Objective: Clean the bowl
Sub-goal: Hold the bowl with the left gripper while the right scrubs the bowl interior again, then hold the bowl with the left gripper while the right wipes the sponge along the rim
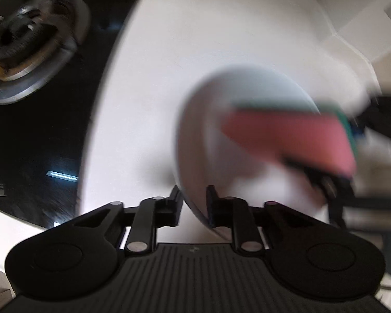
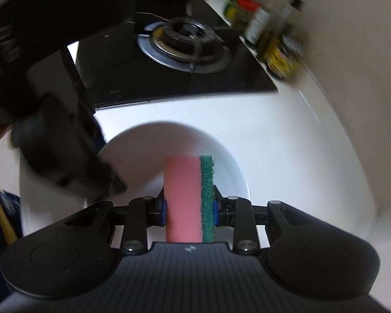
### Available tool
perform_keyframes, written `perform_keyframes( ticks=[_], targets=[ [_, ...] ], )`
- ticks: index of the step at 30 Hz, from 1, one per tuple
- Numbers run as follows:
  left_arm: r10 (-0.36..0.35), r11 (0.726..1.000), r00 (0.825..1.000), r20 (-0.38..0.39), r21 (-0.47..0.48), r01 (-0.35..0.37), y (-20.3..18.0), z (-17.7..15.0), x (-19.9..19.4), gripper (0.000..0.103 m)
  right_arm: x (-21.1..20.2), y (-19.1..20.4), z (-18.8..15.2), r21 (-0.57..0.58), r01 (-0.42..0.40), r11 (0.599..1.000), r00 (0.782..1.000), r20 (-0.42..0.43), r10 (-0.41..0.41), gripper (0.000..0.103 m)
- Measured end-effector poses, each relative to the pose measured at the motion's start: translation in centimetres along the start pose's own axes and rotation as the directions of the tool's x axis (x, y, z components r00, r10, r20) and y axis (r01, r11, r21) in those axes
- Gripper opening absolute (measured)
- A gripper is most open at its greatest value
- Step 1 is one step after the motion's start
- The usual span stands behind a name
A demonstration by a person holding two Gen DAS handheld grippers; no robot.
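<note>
A white bowl (image 1: 247, 91) rests on the white counter (image 1: 169, 52), tilted toward the camera. My left gripper (image 1: 194, 206) is shut on its near rim, which runs between the two black fingers. In the right wrist view the bowl (image 2: 148, 146) lies just ahead, with the left gripper (image 2: 109, 180) blurred at its left rim. My right gripper (image 2: 189, 208) is shut on a pink sponge (image 2: 182, 182) with a green scouring side. The sponge's far end reaches into the bowl. From the left wrist view the sponge (image 1: 286, 135) is a blurred shape inside the bowl.
A black glass hob (image 2: 143, 78) with a gas burner (image 2: 182, 41) lies beyond the bowl; the burner (image 1: 31, 52) is at upper left in the left wrist view. Several jars and bottles (image 2: 273, 39) stand along the wall at the right. A wall corner rises behind the counter.
</note>
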State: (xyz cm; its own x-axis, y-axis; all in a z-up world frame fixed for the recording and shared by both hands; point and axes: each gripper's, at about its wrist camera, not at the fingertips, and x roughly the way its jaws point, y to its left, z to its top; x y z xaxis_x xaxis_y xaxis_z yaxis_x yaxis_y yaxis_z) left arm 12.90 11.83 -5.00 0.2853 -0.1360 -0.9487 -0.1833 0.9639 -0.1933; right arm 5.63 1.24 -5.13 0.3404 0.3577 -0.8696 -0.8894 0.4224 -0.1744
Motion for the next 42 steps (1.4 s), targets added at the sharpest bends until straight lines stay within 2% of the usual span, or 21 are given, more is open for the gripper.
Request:
perform_keyframes(
  ticks=[3,6,9,11,13,14,15,16,19,22,25,26,29,32,34,35,36,37,39,41,42],
  targets=[
    [-0.007,0.998,1.0,0.02,0.064,0.006,-0.5,2.6,-0.7,0.008,-0.7,0.7,-1.0,-0.03,-0.019,0.999,1.0,0.005,0.019,0.026],
    [0.033,0.978,0.999,-0.019,0.208,-0.029,-2.7,5.3,-0.2,0.011,-0.4,2.8,-1.4,-0.205,-0.028,0.978,0.999,0.014,0.032,0.026],
    [0.094,0.901,0.995,-0.021,0.428,-0.076,-5.4,6.0,1.3,0.015,-0.4,3.6,-1.7,-0.304,-0.053,0.951,0.997,0.035,0.067,0.026],
    [0.127,0.81,0.991,-0.052,0.582,-0.074,-7.3,6.0,2.6,0.015,-0.5,4.0,-1.8,-0.367,-0.075,0.927,0.994,0.05,0.1,0.026],
    [0.135,0.739,0.987,-0.093,0.673,-0.037,-8.8,6.4,3.9,0.016,-0.5,3.7,-1.9,-0.377,-0.102,0.921,0.99,0.05,0.13,0.026],
    [0.132,0.727,0.983,-0.124,0.687,-0.012,-9.3,6.6,4.5,0.017,-0.4,3.4,-1.6,-0.376,-0.119,0.919,0.988,0.051,0.148,0.026],
    [0.125,0.74,0.981,-0.146,0.672,0.006,-8.9,6.9,4.9,0.018,-0.4,3.0,-1.7,-0.374,-0.126,0.919,0.986,0.055,0.158,0.026],
    [0.104,0.778,0.979,-0.175,0.627,0.03,-8.0,7.6,5.3,0.018,-0.4,2.4,-1.7,-0.343,-0.132,0.93,0.985,0.062,0.163,0.026],
    [0.051,0.851,0.984,-0.172,0.523,0.047,-6.3,7.1,4.4,0.018,-0.4,0.5,-1.2,-0.149,-0.13,0.98,0.987,0.076,0.143,0.026],
    [0.033,0.897,0.988,-0.148,0.44,0.036,-5.1,5.6,3.4,0.016,0.5,0.8,0.1,-0.051,-0.053,0.997,0.995,0.081,0.057,0.026],
    [0.071,0.927,0.992,-0.105,0.373,-0.027,-3.7,4.2,2.8,0.014,1.1,1.7,1.5,0.069,0.0,0.998,0.996,0.091,-0.006,0.026],
    [0.076,0.938,0.992,-0.103,0.343,-0.037,-3.2,3.9,2.7,0.014,1.1,2.2,1.5,0.062,-0.005,0.998,0.995,0.099,-0.002,0.026],
    [0.086,0.956,0.993,-0.079,0.285,-0.061,-2.3,2.9,2.0,0.013,0.3,4.7,0.3,-0.21,-0.032,0.977,0.99,0.127,0.06,0.027],
    [0.085,0.973,0.995,-0.061,0.218,-0.07,-2.5,1.8,1.1,0.015,-1.3,5.5,-2.4,-0.513,-0.089,0.854,0.981,0.105,0.165,0.026],
    [0.055,0.989,0.996,-0.067,0.143,-0.045,-2.4,1.1,1.0,0.015,-2.8,4.2,-4.0,-0.614,-0.153,0.774,0.97,0.057,0.237,0.026],
    [0.039,0.993,0.996,-0.075,0.112,-0.031,-2.3,0.8,0.9,0.014,-3.5,3.3,-4.6,-0.628,-0.19,0.754,0.962,0.034,0.27,0.026],
    [0.024,0.996,0.996,-0.081,0.085,-0.017,-2.2,0.8,0.7,0.011,-4.1,2.4,-5.0,-0.631,-0.215,0.745,0.959,0.009,0.284,0.026],
    [0.001,0.999,0.996,-0.085,0.044,0.003,-2.2,0.2,0.7,0.009,-4.3,1.7,-5.1,-0.639,-0.207,0.741,0.967,-0.021,0.253,0.026],
    [0.003,1.0,0.998,-0.071,0.031,-0.001,-2.7,-1.1,0.3,0.008,-4.5,0.8,-4.7,-0.645,-0.187,0.741,0.979,-0.056,0.198,0.026],
    [0.018,0.999,0.999,-0.052,0.039,-0.016,-3.3,-2.1,-0.1,0.009,-5.5,-1.5,-4.3,-0.594,-0.114,0.796,0.993,-0.032,0.118,0.026],
    [0.028,0.999,0.999,-0.045,0.043,-0.026,-3.5,-2.4,-0.2,0.009,-6.2,-2.7,-4.1,-0.562,-0.08,0.823,0.994,0.014,0.106,0.026]
  ],
)
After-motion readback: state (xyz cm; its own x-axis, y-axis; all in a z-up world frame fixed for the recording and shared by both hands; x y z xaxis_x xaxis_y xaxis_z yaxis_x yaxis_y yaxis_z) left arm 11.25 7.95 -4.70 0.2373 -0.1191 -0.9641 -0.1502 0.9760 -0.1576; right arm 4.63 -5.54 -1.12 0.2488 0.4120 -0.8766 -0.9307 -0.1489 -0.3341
